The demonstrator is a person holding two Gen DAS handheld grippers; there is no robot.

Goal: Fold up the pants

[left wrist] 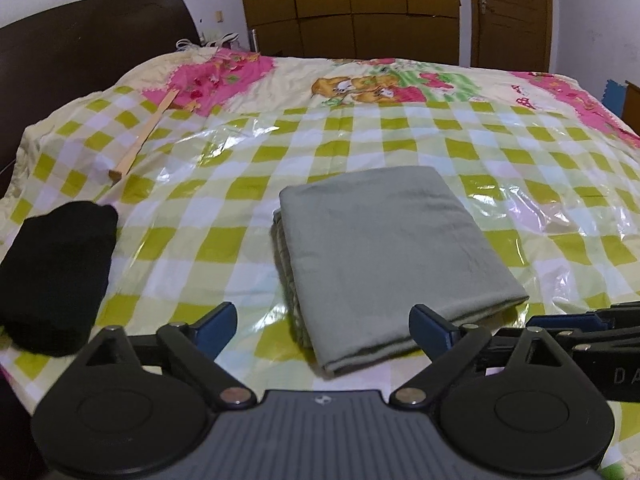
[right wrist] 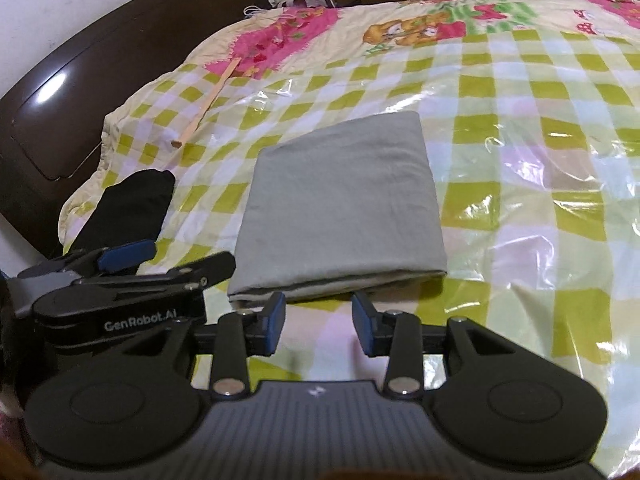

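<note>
- Grey-green cotton pants [left wrist: 384,248], folded into a flat rectangular packet, lie on the green-and-white checked bedcover [left wrist: 248,152] under clear plastic sheeting – the fold looks complete.
- Left gripper [left wrist: 322,330]: jaws at full spread, nothing between them; the right-hand pad sits at the packet's near edge, apparently not pinching it.
- Right gripper [right wrist: 318,320]: jaws partly open, empty, just short of the packet's near folded edge.
- Key relation: the packet lies straight ahead of both pairs of fingers, long axis running away from them; both grippers about equally near.
- 1 black folded garment [left wrist: 56,276] lies left, well apart.
- 1 wooden stick [left wrist: 140,140] beyond – not involved.
</note>
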